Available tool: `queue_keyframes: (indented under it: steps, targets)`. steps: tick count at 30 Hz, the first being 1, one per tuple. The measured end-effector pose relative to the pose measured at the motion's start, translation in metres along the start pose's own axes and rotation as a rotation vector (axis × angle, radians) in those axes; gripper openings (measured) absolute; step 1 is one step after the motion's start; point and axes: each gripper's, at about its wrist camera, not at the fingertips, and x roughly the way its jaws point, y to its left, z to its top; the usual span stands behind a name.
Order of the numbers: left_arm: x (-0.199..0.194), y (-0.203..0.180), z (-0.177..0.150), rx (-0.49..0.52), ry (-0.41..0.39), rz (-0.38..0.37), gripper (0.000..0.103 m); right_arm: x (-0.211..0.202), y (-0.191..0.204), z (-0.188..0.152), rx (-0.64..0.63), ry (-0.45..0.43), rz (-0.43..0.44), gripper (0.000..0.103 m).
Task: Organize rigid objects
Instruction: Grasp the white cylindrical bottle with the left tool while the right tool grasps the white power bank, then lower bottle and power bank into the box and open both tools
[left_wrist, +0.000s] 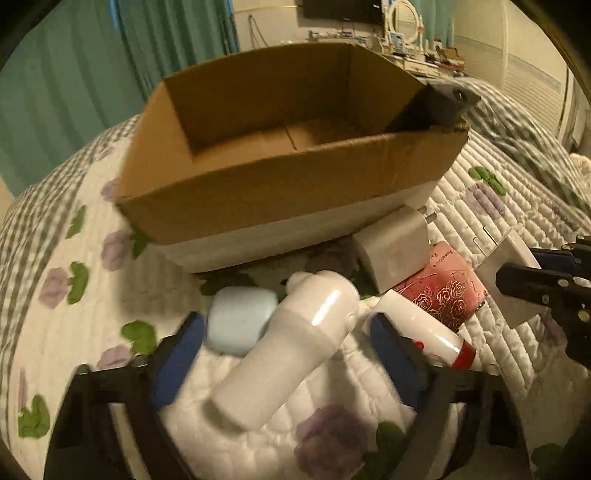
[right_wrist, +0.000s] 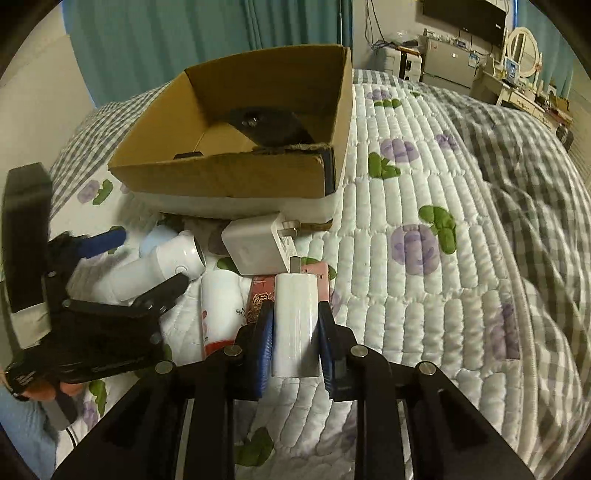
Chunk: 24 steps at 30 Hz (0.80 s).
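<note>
A white handheld device (left_wrist: 291, 347) lies tilted on the quilt between the blue pads of my left gripper (left_wrist: 288, 354), which stands open around it without pressing. A light blue case (left_wrist: 240, 321) rests against its left side. My right gripper (right_wrist: 295, 310) is shut on a small white charger (right_wrist: 295, 325), held just above the quilt. A bigger white plug adapter (right_wrist: 255, 247), a red rose-patterned box (left_wrist: 443, 295) and a white tube with a red cap (left_wrist: 424, 332) lie in a cluster in front of the open cardboard box (left_wrist: 295, 184).
A black object (right_wrist: 266, 125) lies inside the cardboard box at its right end. A rumpled checked blanket (right_wrist: 517, 184) covers the bed to the right. Teal curtains hang behind the box. A hand (right_wrist: 48, 391) grips the left tool's handle.
</note>
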Motion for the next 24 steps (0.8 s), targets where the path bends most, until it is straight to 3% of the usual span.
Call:
queue_keyframes:
  steps: [5, 6, 8, 13, 24]
  targets:
    - [0.016, -0.008, -0.002, 0.064, 0.026, 0.022, 0.067, 0.003, -0.003, 0.003, 0.020, 0.002, 0.028, 0.022]
    - [0.015, -0.010, -0.002, 0.078, 0.020, 0.020, 0.059, 0.004, -0.002, 0.003, 0.019, 0.003, 0.027, 0.022]
    - [0.012, -0.012, -0.003, 0.086, 0.012, 0.009, 0.053, 0.005, -0.001, 0.003, 0.014, 0.000, 0.021, 0.022]
    - [-0.005, -0.007, -0.003, 0.054, 0.005, -0.045, 0.052, -0.003, 0.003, 0.001, -0.001, -0.034, -0.001, 0.022]
    - [-0.092, 0.003, 0.017, 0.020, -0.113, -0.024, 0.052, -0.066, 0.020, 0.018, -0.036, -0.168, -0.028, 0.022]
